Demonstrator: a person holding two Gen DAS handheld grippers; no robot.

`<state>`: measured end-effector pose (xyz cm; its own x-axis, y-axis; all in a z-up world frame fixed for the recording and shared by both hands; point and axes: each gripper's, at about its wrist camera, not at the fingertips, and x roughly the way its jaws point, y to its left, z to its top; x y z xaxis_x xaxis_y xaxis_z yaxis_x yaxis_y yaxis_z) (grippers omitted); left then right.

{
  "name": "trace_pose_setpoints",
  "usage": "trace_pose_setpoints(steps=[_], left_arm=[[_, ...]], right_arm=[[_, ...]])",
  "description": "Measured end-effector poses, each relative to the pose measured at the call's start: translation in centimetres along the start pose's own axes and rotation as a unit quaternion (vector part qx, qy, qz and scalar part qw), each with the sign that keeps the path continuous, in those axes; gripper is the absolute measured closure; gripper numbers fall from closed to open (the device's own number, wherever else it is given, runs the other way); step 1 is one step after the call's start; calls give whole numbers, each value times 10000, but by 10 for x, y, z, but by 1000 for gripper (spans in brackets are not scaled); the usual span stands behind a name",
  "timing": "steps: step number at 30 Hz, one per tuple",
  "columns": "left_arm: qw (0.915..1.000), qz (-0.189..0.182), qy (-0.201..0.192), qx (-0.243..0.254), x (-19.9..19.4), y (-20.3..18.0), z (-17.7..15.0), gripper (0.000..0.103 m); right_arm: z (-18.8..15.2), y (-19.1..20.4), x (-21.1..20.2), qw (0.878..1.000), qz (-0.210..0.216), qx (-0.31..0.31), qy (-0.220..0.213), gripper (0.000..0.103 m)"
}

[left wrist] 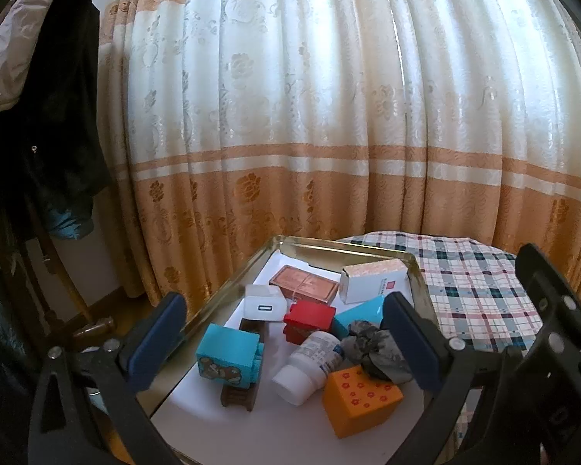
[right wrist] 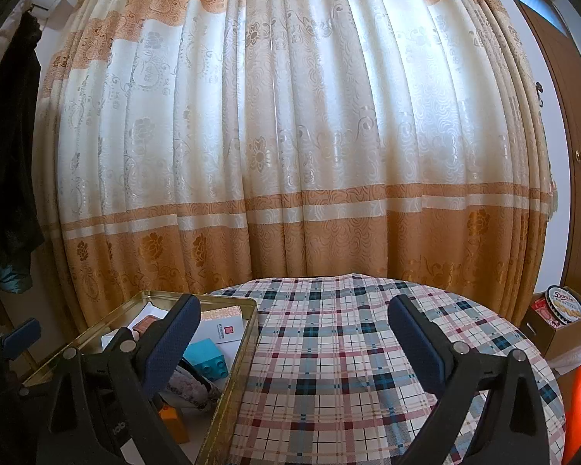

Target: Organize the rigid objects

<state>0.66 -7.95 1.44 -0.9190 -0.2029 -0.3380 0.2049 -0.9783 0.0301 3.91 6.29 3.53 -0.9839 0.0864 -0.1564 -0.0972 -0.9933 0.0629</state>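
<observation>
A gold metal tray (left wrist: 403, 257) lined with white paper sits at the table's left edge. In it lie a blue block with a bear picture (left wrist: 226, 356), a red block (left wrist: 310, 319), an orange flowered block (left wrist: 358, 399), a white pill bottle (left wrist: 310, 368), a white charger (left wrist: 263, 304), a copper-coloured box (left wrist: 304, 283), a white carton (left wrist: 372, 281) and a dark crumpled lump (left wrist: 375, 350). My left gripper (left wrist: 286, 341) hangs open over these things, holding nothing. Over the plaid tablecloth (right wrist: 329, 348), to the right of the tray (right wrist: 248, 333), my right gripper (right wrist: 294, 345) is open and empty.
A cream and orange curtain (left wrist: 329, 116) hangs close behind the round table. Dark coats (left wrist: 58, 116) hang at the left. At the right, a cardboard box holds a biscuit tin (right wrist: 565, 302), and a brown door (right wrist: 573, 116) stands beyond it.
</observation>
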Motion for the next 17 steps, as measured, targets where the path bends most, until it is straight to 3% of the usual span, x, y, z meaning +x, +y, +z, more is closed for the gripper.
trace_pose_setpoints(steps=[17], left_arm=[[10000, -53, -49, 46, -1, -2, 0, 0]], right_arm=[[0, -2, 1, 10000, -5, 10, 20, 4]])
